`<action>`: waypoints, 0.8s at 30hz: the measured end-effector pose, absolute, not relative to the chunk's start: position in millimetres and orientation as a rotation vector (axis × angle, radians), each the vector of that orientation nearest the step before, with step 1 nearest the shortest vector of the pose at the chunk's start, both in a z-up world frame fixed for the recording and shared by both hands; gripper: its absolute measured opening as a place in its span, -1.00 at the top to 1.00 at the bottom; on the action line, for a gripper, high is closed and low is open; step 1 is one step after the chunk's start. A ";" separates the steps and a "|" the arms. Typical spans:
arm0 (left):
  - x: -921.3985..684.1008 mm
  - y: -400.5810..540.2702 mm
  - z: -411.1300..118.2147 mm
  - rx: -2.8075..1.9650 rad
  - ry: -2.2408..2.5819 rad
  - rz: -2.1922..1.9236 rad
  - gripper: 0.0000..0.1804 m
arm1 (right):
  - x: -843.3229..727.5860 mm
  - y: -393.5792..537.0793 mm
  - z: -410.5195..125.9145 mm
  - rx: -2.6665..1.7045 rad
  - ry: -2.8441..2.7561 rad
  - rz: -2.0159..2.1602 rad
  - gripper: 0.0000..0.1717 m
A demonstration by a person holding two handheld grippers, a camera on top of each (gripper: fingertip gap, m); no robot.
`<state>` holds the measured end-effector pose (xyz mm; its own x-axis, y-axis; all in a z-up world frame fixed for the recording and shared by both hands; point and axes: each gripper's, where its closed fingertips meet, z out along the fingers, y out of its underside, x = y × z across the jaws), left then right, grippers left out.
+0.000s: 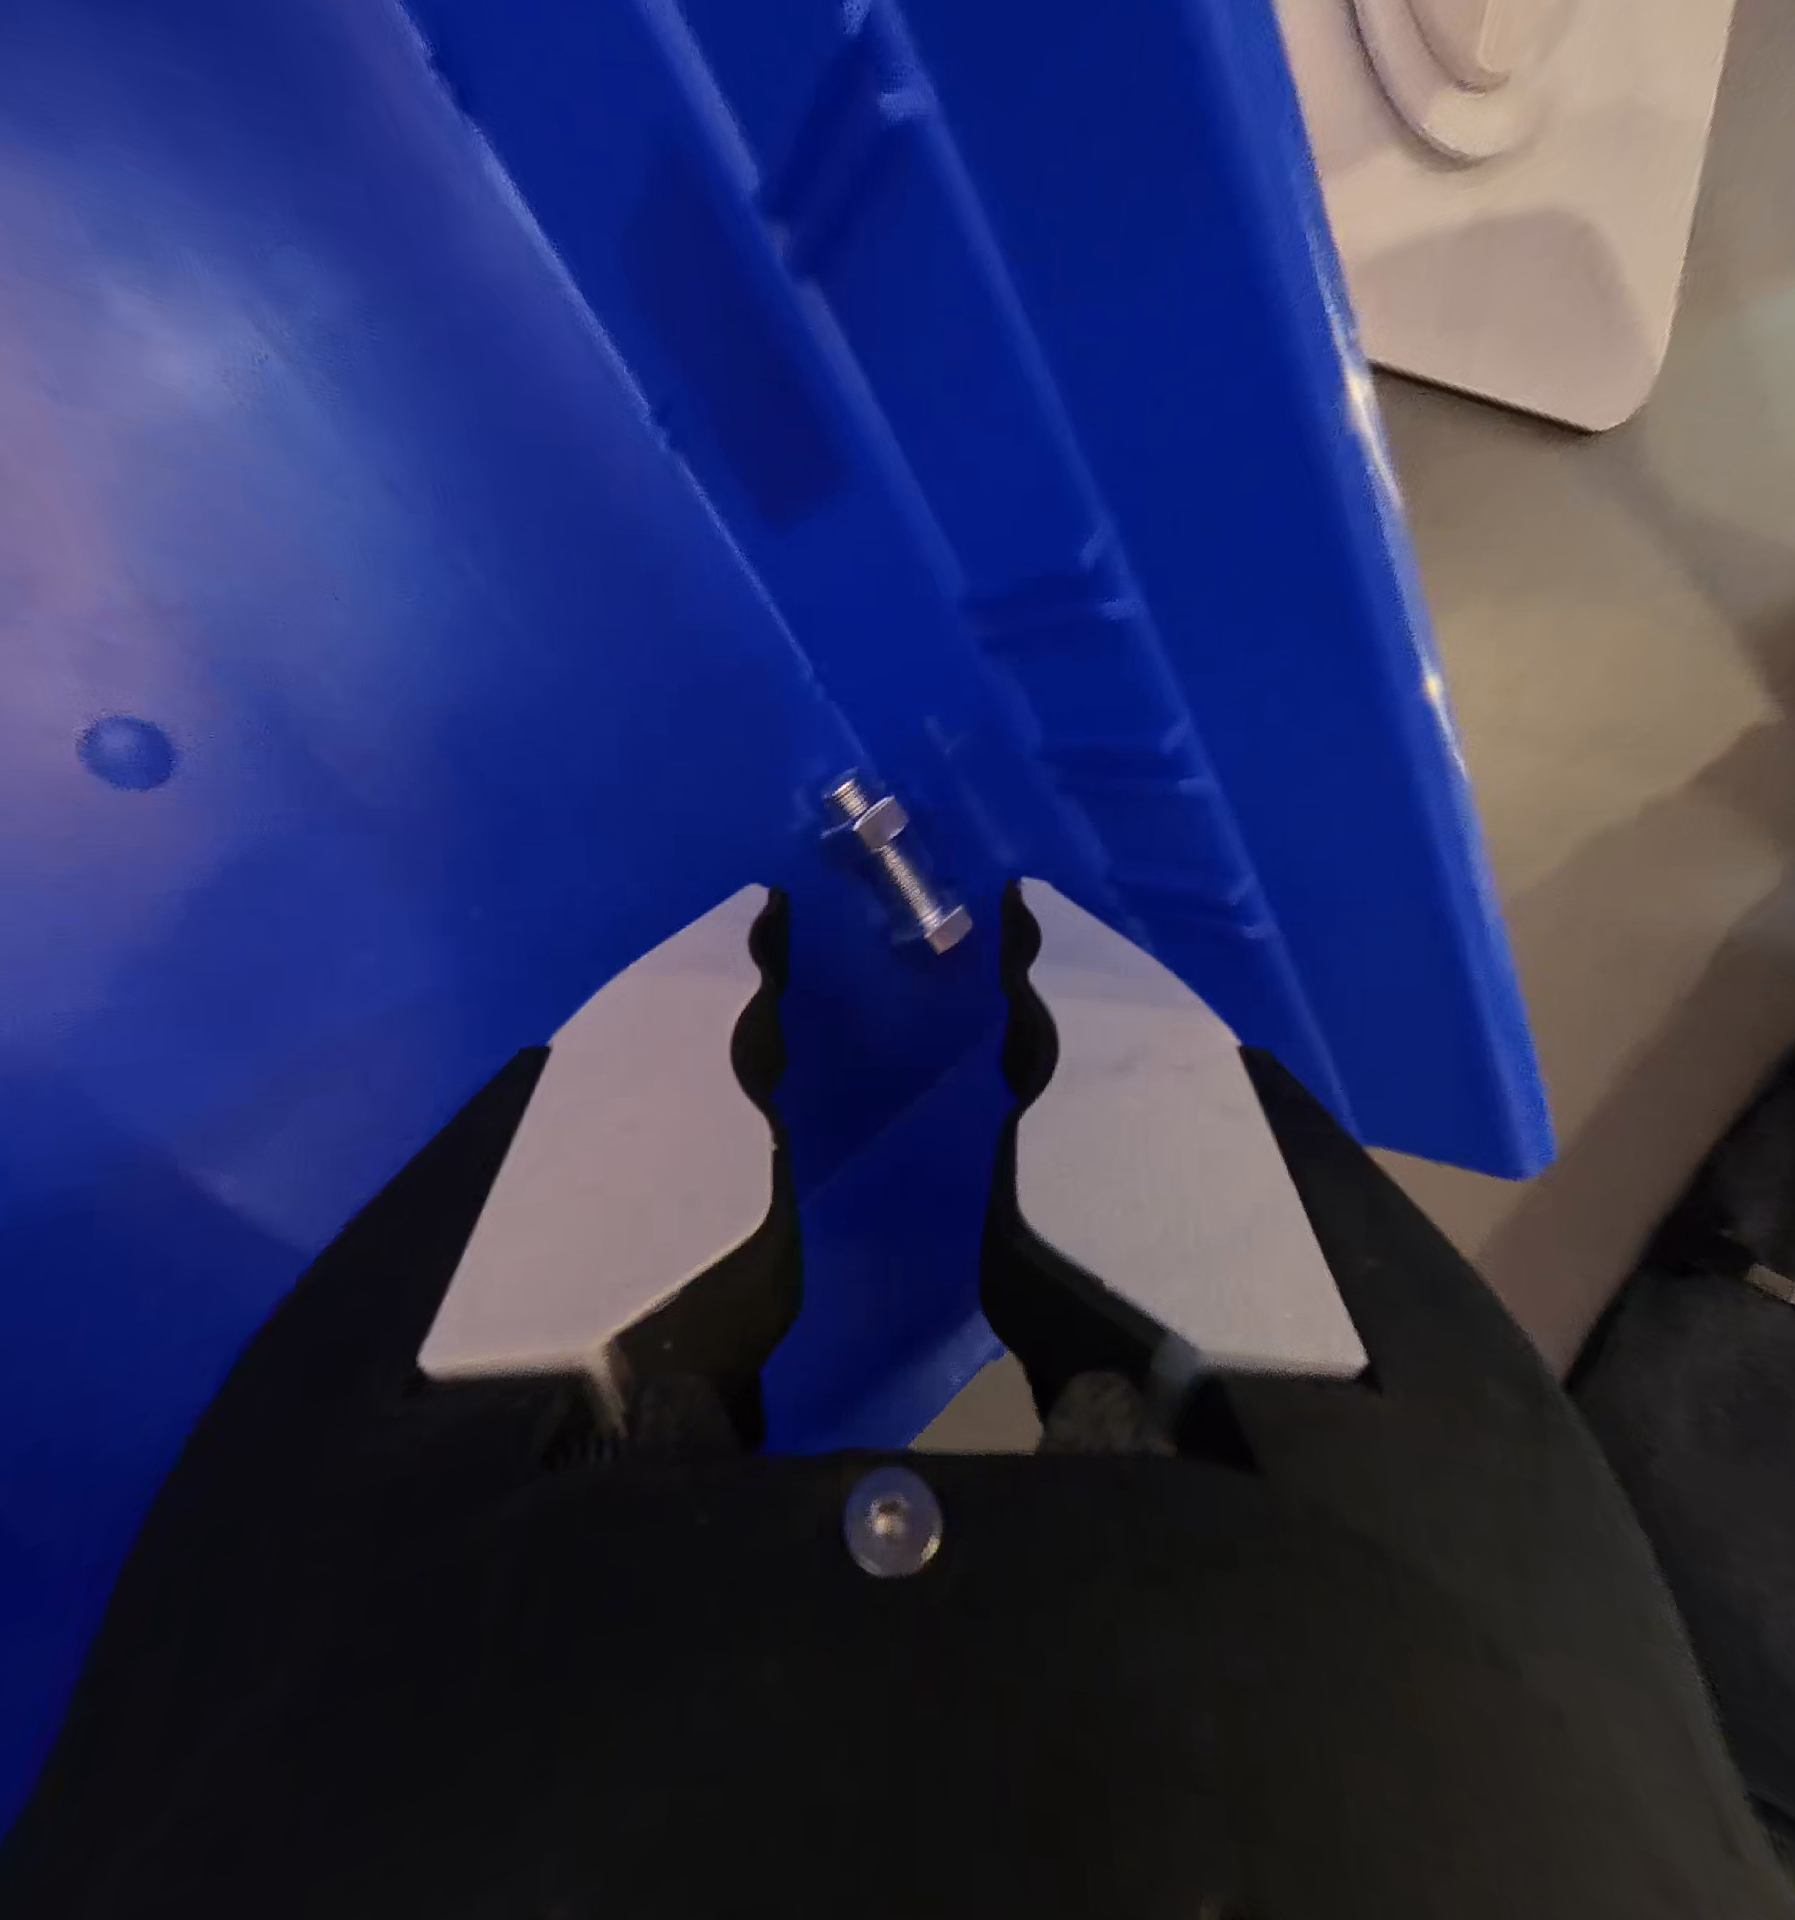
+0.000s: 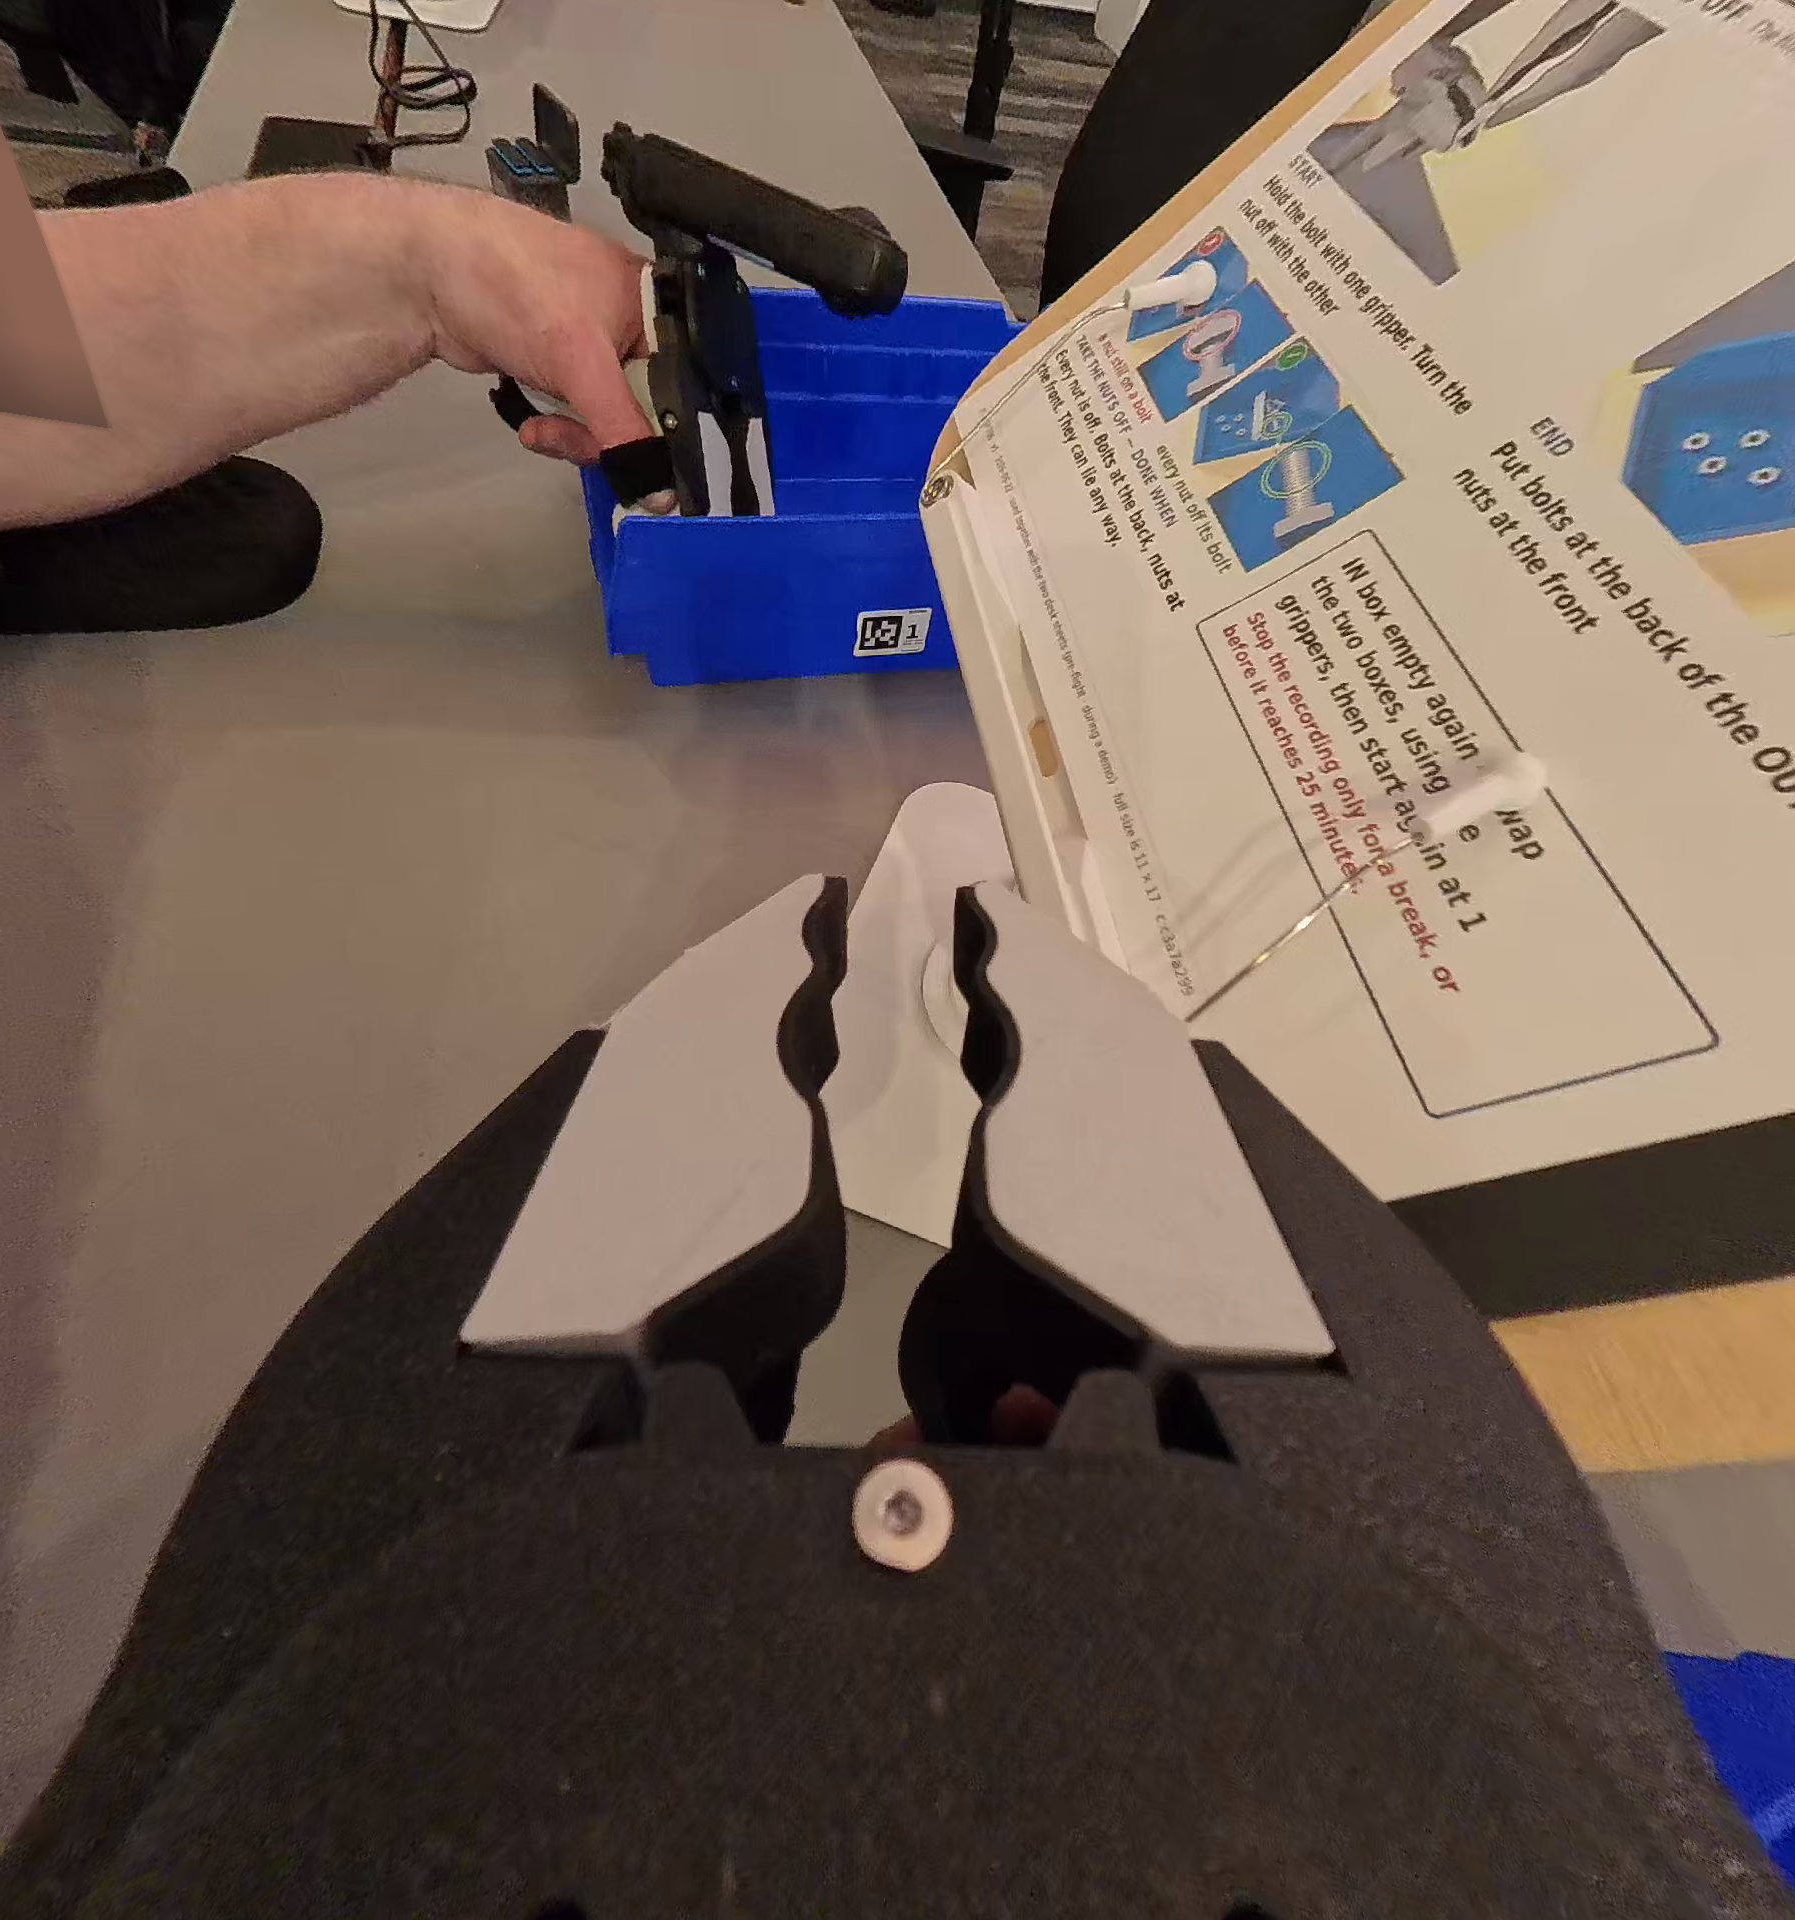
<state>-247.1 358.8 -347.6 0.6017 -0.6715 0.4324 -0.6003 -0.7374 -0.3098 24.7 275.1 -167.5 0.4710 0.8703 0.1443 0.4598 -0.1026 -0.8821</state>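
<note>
In the left wrist view my left gripper [image 1: 893,896] is open inside a blue plastic bin [image 1: 353,520]. A silver bolt with a nut on it [image 1: 888,873] lies against the bin's ribbed wall, just at my fingertips; neither pad presses on it. The right wrist view shows that bin [image 2: 768,592] on the grey table, with a hand holding the left gripper [image 2: 706,457] dipped into it. My right gripper [image 2: 898,896] is open and holds nothing, low over the table [image 2: 249,935] in front of a white stand base [image 2: 903,1049].
A printed sheet on a white stand [image 2: 1444,644] leans at the right, close to my right gripper. Part of another blue bin [image 2: 1766,1756] shows at the bottom right. A person's forearm [image 2: 249,301] reaches across the table. A white object [image 1: 1516,208] stands beyond the bin.
</note>
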 end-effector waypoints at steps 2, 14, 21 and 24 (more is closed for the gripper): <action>-246.8 358.1 -356.1 -2.746 1.077 -0.756 0.60 | 19.4 276.2 -169.1 -1.741 -1.134 0.536 0.78; -268.7 373.4 -352.0 -2.772 1.068 -0.350 0.81 | 14.8 273.5 -172.0 -1.732 -1.139 0.583 0.78; -273.2 371.3 -365.5 -2.778 1.147 -0.341 0.75 | 19.8 271.3 -164.6 -1.716 -1.127 0.583 0.78; -275.4 371.8 -367.3 -2.752 1.195 -0.302 0.82 | 21.0 271.2 -162.3 -1.710 -1.122 0.580 0.78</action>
<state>-275.4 371.8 -367.3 0.6670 -0.7332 0.1324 -0.7080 -0.6791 -0.1938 21.0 271.2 -162.3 0.4607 0.8803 0.1135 0.4166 -0.1016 -0.9034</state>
